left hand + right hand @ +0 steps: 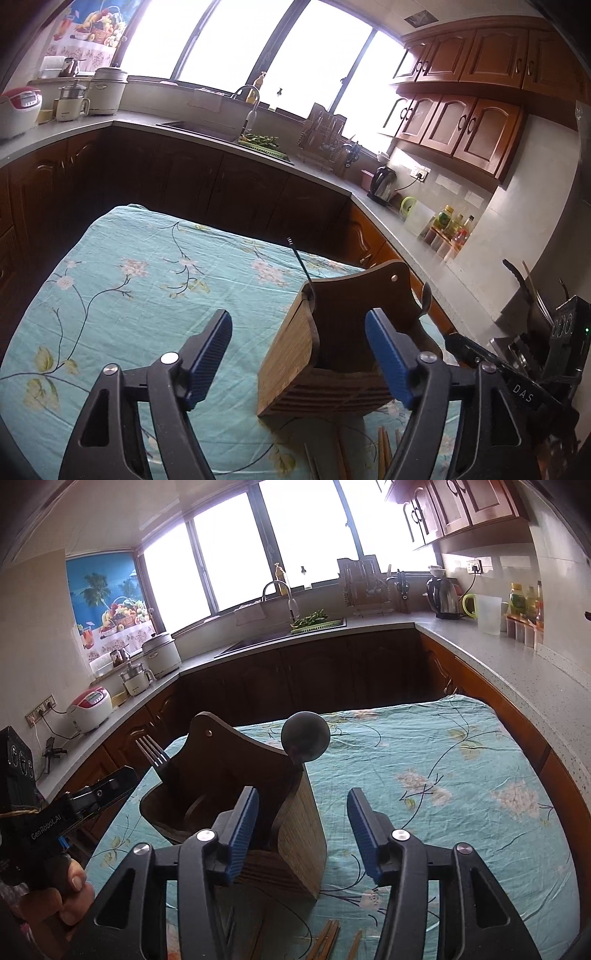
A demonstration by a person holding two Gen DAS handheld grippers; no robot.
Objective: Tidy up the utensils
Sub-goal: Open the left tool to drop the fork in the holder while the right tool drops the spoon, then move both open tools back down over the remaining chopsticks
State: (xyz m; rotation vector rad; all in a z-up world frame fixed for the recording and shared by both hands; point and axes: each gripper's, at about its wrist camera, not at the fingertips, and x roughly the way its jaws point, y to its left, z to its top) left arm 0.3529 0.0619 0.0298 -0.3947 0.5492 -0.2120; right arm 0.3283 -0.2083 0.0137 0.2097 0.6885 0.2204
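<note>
Both grippers are shown with jaws apart and nothing held between the blue pads. Left gripper (pixel 298 360): the wooden utensil holder (pixel 295 369) is seen between its fingers, toward the right pad, with no visible contact. Right gripper (pixel 302 827): the same holder (pixel 295 834) stands at the left finger, at about 9 o'clock from the gap; bare tablecloth (pixel 443 812) lies between the pads. Within the holder, a fork (pixel 155 755) is stood tines-up in the curved front pocket, and a dark ladle (pixel 305 741) rises bowl-up from the rear corner. Wooden chopsticks (pixel 327 941) are laid loose on the cloth at 6 o'clock of the holder. Open cloth extends from 12 to 3 o'clock in the right view, up to the table edge beside the countertop (pixel 517 664). A hand (pixel 62 897) grips the other gripper's handle at 8 o'clock.
</note>
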